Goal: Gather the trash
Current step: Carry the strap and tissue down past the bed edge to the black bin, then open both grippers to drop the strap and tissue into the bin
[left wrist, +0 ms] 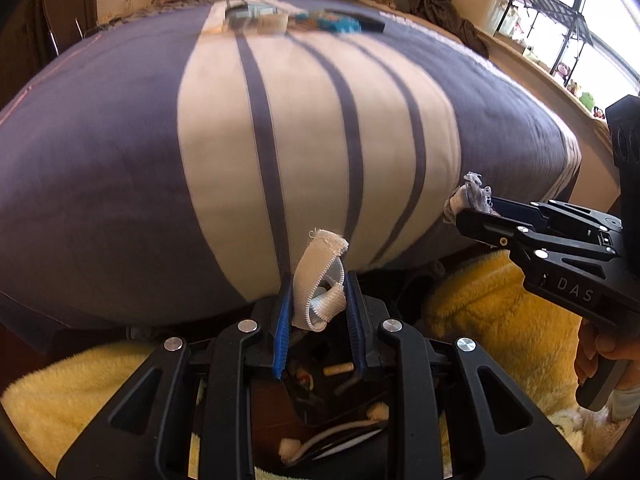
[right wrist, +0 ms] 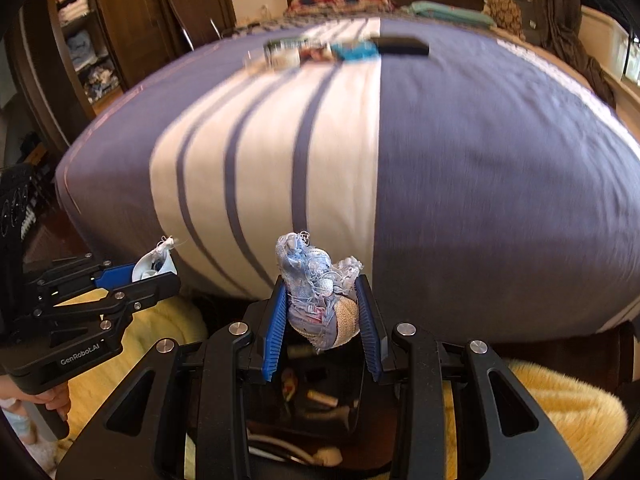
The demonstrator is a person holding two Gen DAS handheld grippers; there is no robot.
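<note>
Bed [left wrist: 120,160] first: wide purple cover with a white striped band, filling the view from 9 to 3 o'clock. At 12 o'clock, far on the cover, a blurred row of small items [right wrist: 344,50], probably more trash, too smeared to name. Yellow fluffy rug [left wrist: 492,304] at the foot of the bed, at 4 to 8 o'clock. Between the rug halves, at 6 o'clock under both tools, a dark bin [left wrist: 320,412] with small scraps already inside.

Right tool [right wrist: 324,312]: partly spread, pinching a frayed cloth ball [right wrist: 320,292], blue threads above, beige weave below. Left tool [left wrist: 318,300]: pressed nearly together, pinching a folded white webbing strip [left wrist: 320,272], one loose end standing up toward 12 o'clock.

Both pieces held above the bin mouth, not yet inside.

Handling, as a judgement: both very light, soft, not fragile. Cloth ball compressible and springy, loose threads likely to catch on the ribbed pads at release. Strip limp, likely to cling to one pad. Best grip at the thick middle, not the frayed ends.
</note>
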